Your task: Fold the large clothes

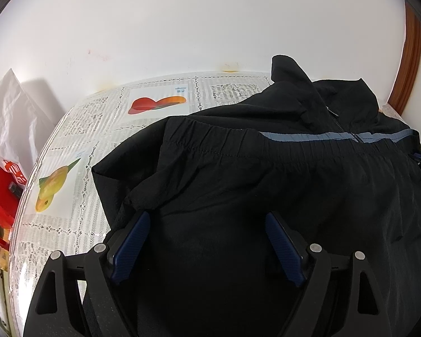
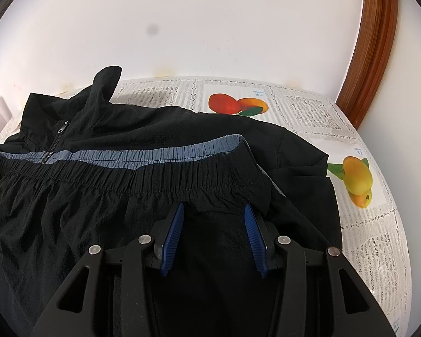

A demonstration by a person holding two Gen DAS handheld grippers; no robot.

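The left tongs (image 1: 206,219) are matte black, built of 2 broad angled arms, each pierced by a triangular cut-out. 4 round silver screw heads sit in a row across the linkage. Each finger carries a long dark navy pad (image 1: 132,245) with a fine dotted texture. The right tongs (image 2: 214,210) have the same black frame, the same cut-outs and 4 silver screws; their pads (image 2: 172,238) are a brighter blue, ribbed with close cross ridges along the edge.
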